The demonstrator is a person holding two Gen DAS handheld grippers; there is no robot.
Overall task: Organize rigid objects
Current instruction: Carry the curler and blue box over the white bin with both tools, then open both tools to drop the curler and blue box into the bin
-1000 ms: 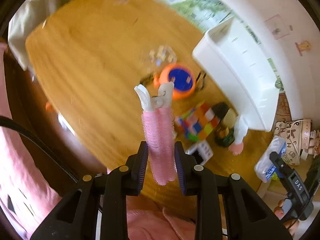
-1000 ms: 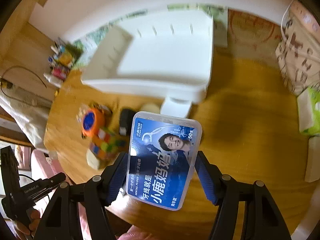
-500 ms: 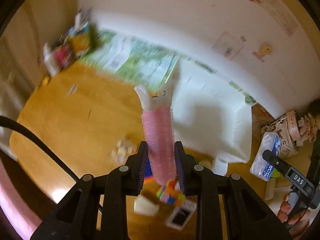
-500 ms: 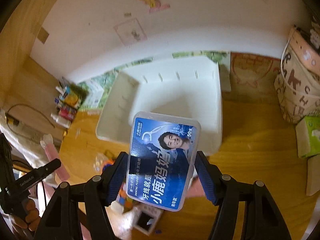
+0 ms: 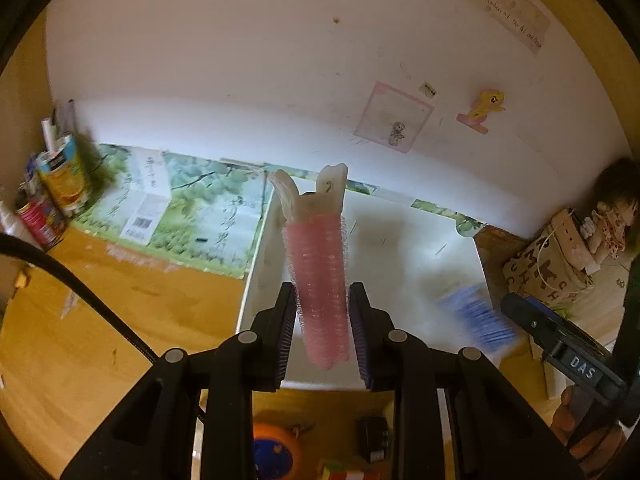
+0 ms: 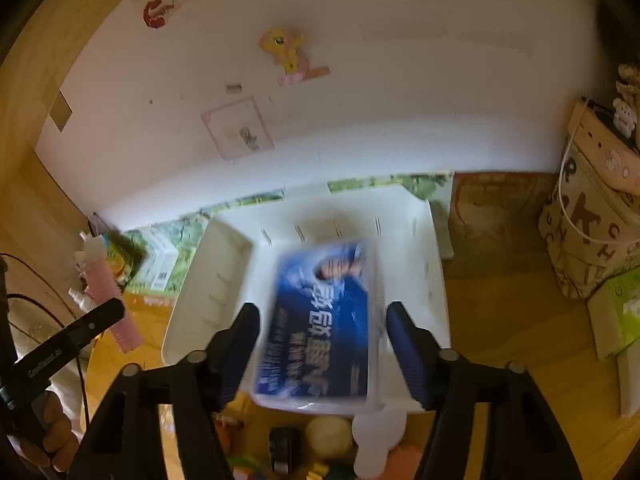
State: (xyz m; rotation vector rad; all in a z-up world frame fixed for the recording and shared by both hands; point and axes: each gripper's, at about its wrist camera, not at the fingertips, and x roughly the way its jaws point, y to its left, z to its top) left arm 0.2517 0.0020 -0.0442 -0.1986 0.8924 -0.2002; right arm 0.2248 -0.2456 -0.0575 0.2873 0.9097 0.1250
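Left wrist view — left gripper (image 5: 322,320): your jaws pinch the pink hair roller clip (image 5: 319,280) around its lower half, with its cream clip end pointing up and away from you.
Left wrist view — target: the white bin (image 5: 256,280) lies just ahead, its near wall below your fingertips; the roller hangs over its left part.
Left wrist view — advice: carry the roller fully past the near wall before you let go, and let it down low so it does not bounce out, I'd judge.
Left wrist view — neighbour: a blurred blue shape at the bin's right is the floss box (image 5: 476,320); keep to your own side.
Right wrist view — right gripper (image 6: 322,344): your jaws stand spread, with gaps on both sides of the blurred floss box (image 6: 320,320), which looks to be dropping free.
Right wrist view — where it is: the box is over the bin's (image 6: 434,280) open floor, near the front edge.
Right wrist view — advice: hold steady and keep your fingers wide until the box settles, then draw back clear of the rim.
Right wrist view — left on the table (image 6: 500,320): a few small items sit below the bin's front wall, too blurred to name.
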